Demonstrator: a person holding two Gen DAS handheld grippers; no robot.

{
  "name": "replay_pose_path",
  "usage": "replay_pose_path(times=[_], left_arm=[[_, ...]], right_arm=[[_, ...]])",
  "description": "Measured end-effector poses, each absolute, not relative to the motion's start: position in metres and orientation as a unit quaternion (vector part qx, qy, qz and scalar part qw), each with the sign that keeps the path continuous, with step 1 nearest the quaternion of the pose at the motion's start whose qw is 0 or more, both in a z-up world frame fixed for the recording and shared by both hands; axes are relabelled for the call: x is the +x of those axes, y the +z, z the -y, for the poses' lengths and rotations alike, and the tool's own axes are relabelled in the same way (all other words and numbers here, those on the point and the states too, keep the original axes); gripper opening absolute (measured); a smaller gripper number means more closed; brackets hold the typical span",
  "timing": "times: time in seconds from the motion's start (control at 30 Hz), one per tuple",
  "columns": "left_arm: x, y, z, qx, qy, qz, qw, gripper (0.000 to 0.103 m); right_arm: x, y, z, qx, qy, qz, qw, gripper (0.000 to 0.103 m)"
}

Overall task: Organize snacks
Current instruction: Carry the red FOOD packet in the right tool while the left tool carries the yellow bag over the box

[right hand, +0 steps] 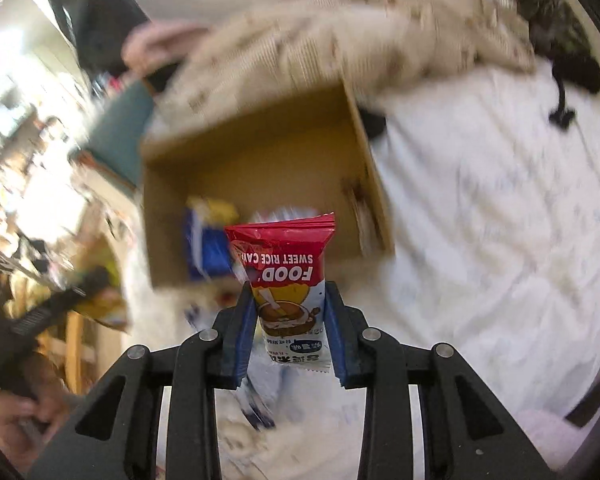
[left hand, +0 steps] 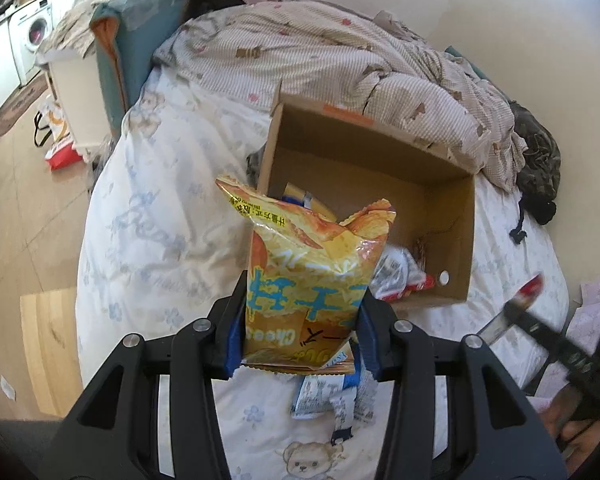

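An open cardboard box (left hand: 452, 240) lies on the bed and holds several snack packets (left hand: 396, 276). My left gripper (left hand: 302, 304) is shut on a yellow cheese chips bag (left hand: 312, 276), held upright just in front of the box. My right gripper (right hand: 288, 300) is shut on a red and white sweet rice cake packet (right hand: 286, 276), held in front of the box (right hand: 260, 168). In the left wrist view the right gripper (left hand: 512, 316) shows at the right edge, blurred. Blue and white packets (left hand: 328, 396) lie on the bed below the left gripper.
The bed has a white bear-print sheet (left hand: 160, 220) and a crumpled beige quilt (left hand: 340, 60) behind the box. A dark garment (left hand: 540, 160) lies at the right. A teal chair (left hand: 140, 40) and wooden floor (left hand: 20, 240) are to the left.
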State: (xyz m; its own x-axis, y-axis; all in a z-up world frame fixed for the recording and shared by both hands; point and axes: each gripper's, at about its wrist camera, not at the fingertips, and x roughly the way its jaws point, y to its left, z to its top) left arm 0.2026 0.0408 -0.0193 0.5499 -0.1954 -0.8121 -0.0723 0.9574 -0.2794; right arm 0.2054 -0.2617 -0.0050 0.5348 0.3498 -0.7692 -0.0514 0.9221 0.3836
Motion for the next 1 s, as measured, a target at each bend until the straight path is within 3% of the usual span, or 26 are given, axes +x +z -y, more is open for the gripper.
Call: replay_pose_path(times=[0.23, 0.43, 0.7, 1.0], left_arm=[[0.237, 0.008, -0.028, -0.132, -0.045, -0.451, 0.881, 0.042], [0.266, -0.001, -0.012, -0.102, -0.04, -0.434, 0.894, 0.042], [0.285, -0.036, 0.005, -0.034, -0.05, -0.42, 0.906, 0.042], [0.291, -0.053, 0.008, -0.031, -0.052, -0.431, 0.9, 0.043]], right_arm=[[0.248, 0.021, 0.272, 0.18, 0.114, -0.436, 0.874, 0.034], [0.282, 0.022, 0.268, 0.168, 0.113, -0.42, 0.885, 0.034], [0.3, -0.026, 0.27, 0.173, 0.106, -0.44, 0.875, 0.034], [0.315, -0.059, 0.254, 0.153, 0.117, -0.472, 0.861, 0.034]])
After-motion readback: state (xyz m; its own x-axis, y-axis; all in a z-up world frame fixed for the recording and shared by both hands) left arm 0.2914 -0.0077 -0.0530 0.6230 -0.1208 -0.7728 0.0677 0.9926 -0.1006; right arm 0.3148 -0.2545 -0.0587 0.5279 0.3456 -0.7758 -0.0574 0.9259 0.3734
